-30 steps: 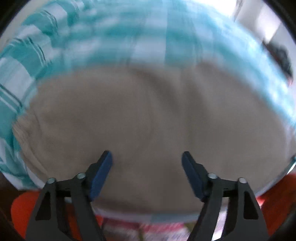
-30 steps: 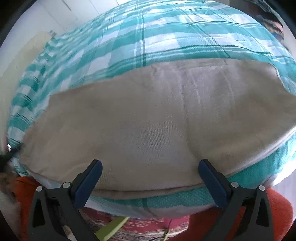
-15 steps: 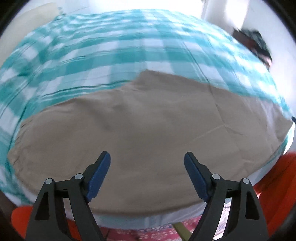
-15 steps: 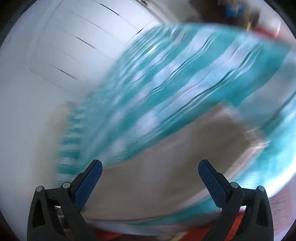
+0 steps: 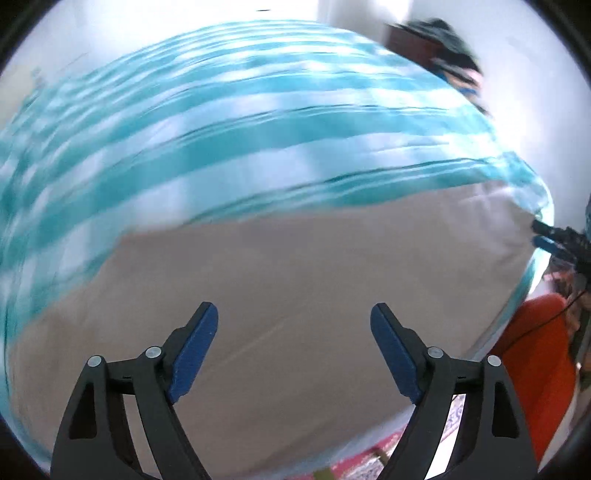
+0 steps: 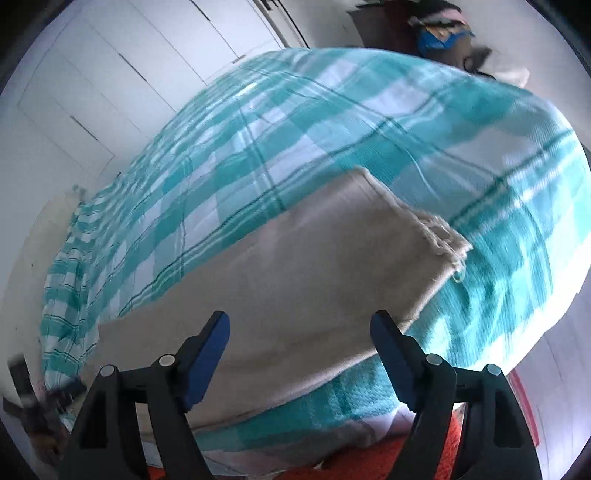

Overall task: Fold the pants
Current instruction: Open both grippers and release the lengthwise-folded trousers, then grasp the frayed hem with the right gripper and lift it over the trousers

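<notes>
Lying flat on the bed is one pair of beige pants [image 6: 295,280], spread along the near edge of a teal-and-white checked bedspread [image 6: 332,140]. In the right wrist view the pants run from the lower left up to a hemmed end with a loose drawstring at the right [image 6: 447,240], which sits well short of the bedspread's far and right edges. In the left wrist view the same beige cloth [image 5: 295,288] fills the middle and near part of the picture, blurred, with the checked cover beyond it.

Two grippers are at work, one per hand, each with two blue-padded fingers. The left gripper [image 5: 293,347] hangs over the pants with its jaws spread; they have just been opening, nothing is pinched between them, and whether the tips touch the cloth below cannot be told. The right gripper [image 6: 299,354] also stands over the pants near the bed's near edge, its jaws spread though they have just been closing a little; nothing is gripped between the pads. That same right gripper shows small at the right edge of the left wrist view [image 5: 550,238], beside the far right end of the pants.

One orange rug [image 5: 532,369] lies on the floor near the bed. White cupboard doors [image 6: 110,92] stand at the far left, and one pile of dark clothes [image 6: 439,29] sits at the far right.
</notes>
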Available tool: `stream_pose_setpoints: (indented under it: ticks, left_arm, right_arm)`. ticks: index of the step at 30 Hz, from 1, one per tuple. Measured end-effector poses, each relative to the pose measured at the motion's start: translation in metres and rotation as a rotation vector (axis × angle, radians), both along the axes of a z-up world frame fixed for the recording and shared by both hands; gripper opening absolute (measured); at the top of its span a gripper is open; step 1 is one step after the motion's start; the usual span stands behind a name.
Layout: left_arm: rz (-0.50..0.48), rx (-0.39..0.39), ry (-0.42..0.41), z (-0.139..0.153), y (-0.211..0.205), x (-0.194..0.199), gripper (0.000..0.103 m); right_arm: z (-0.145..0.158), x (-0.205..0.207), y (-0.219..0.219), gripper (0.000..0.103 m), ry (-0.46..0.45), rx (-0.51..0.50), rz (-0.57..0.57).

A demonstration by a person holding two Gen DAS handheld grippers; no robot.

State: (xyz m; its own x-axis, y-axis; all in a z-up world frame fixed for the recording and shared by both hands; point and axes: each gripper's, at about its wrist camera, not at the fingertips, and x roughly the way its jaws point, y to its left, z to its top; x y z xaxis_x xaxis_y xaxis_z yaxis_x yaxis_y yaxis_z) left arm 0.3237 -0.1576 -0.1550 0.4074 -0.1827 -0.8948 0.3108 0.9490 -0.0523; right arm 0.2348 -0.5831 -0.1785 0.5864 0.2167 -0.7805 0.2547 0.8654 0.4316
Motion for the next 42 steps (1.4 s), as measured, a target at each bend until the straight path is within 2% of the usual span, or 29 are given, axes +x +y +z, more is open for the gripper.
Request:
stream_pose_setpoints:
  ticks: [2,4,7,8,11,12,13,14,16,18,20,23,25,26,28,31,37,42]
  left_arm:
    - [-0.043,0.030,-0.009,-0.010,-0.035,0.015,0.086]
    - [-0.070,0.065,0.028,-0.029,-0.063,0.016,0.084]
    - [-0.147,0.085,0.111,-0.057,-0.093,-0.019,0.081]
    - [-0.185,0.101,0.111,-0.065,-0.100,-0.040,0.081]
    - [-0.249,0.182,0.003,-0.070,-0.109,-0.095,0.085]
    - [-0.272,0.200,0.016,-0.071,-0.111,-0.103,0.090]
    - [-0.279,0.215,0.008,-0.070,-0.111,-0.108,0.088]
    - [-0.280,0.209,-0.016,-0.062,-0.109,-0.114,0.087]
    - [-0.248,0.128,-0.033,-0.044,-0.102,-0.115,0.086]
    - [-0.165,0.049,-0.045,-0.026,-0.089,-0.107,0.088]
    - [-0.104,0.027,-0.035,-0.024,-0.084,-0.091,0.090]
    - [-0.078,0.055,0.015,-0.043,-0.086,-0.074,0.090]
    - [-0.095,0.096,0.068,-0.066,-0.093,-0.070,0.089]
    - [-0.096,0.101,0.066,-0.071,-0.093,-0.068,0.090]
    - [-0.088,0.096,0.037,-0.073,-0.092,-0.071,0.093]
    - [-0.088,0.085,0.040,-0.072,-0.091,-0.072,0.093]
    - [-0.089,0.087,0.030,-0.071,-0.089,-0.070,0.093]
    - [-0.082,0.081,0.029,-0.072,-0.089,-0.068,0.093]
  right_arm:
    - [-0.003,-0.001,-0.007,0.078,-0.006,0.031,-0.019]
    - [-0.008,-0.001,-0.018,0.078,-0.014,0.082,-0.040]
    - [-0.011,-0.008,-0.025,0.078,-0.032,0.125,-0.055]
    - [-0.010,-0.010,-0.027,0.078,-0.038,0.127,-0.057]
    - [-0.007,-0.016,-0.029,0.078,-0.063,0.123,-0.064]
    - [-0.006,-0.018,-0.030,0.078,-0.068,0.125,-0.070]
    - [-0.006,-0.018,-0.031,0.078,-0.073,0.130,-0.075]
    - [-0.006,-0.019,-0.033,0.078,-0.080,0.139,-0.084]
    - [-0.005,-0.021,-0.035,0.078,-0.093,0.154,-0.092]
    - [-0.003,-0.023,-0.036,0.078,-0.118,0.163,-0.096]
    - [-0.001,-0.026,-0.037,0.078,-0.139,0.171,-0.100]
    - [-0.003,-0.034,-0.046,0.078,-0.176,0.231,-0.126]
    - [-0.010,-0.043,-0.062,0.079,-0.214,0.332,-0.174]
    - [-0.016,-0.049,-0.072,0.079,-0.231,0.399,-0.211]
    - [-0.029,-0.058,-0.089,0.079,-0.242,0.510,-0.278]
    - [-0.048,-0.066,-0.107,0.080,-0.216,0.648,-0.335]
    - [-0.047,-0.039,-0.101,0.080,-0.155,0.647,-0.231]
    - [-0.053,0.000,-0.088,0.079,-0.042,0.642,-0.096]
